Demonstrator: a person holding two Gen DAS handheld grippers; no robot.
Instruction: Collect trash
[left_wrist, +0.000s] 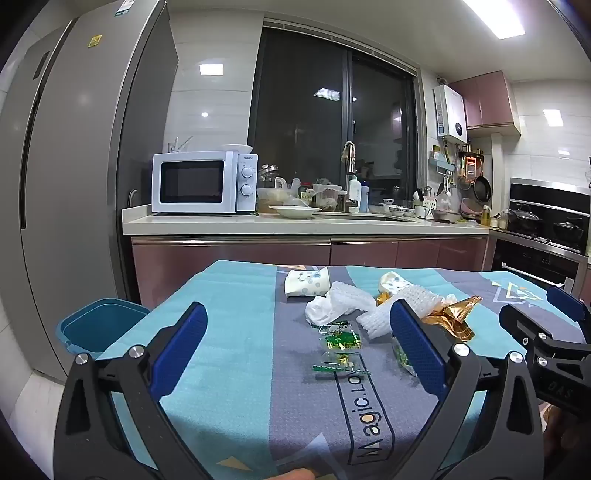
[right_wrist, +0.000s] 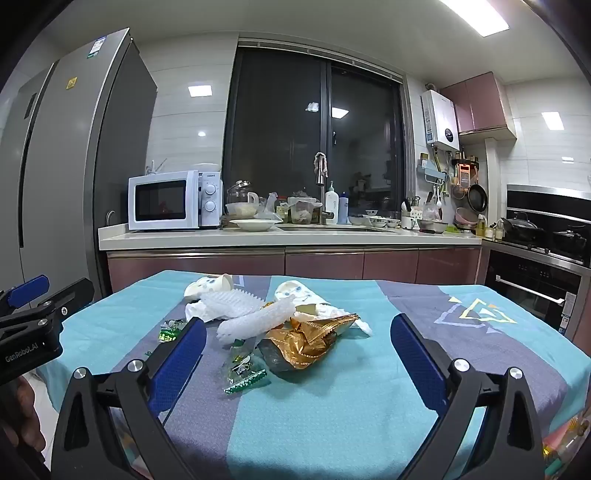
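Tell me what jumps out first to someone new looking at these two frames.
A heap of trash in the middle of the teal and grey tablecloth: a crumpled gold wrapper, white foam netting, tipped paper cups and small green wrappers. Both the left gripper and the right gripper frame it with blue jaws wide open, holding nothing. A blue bin sits off the table's left edge.

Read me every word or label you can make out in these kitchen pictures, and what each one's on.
"Magic.Lo", cut off by the jaws: tablecloth.
"GenRobot.AI": left gripper.
"OAS", partly seen: right gripper.
Too small or blurred: microwave brand, fridge stickers, gold wrapper print, green wrappers, water heater panel.
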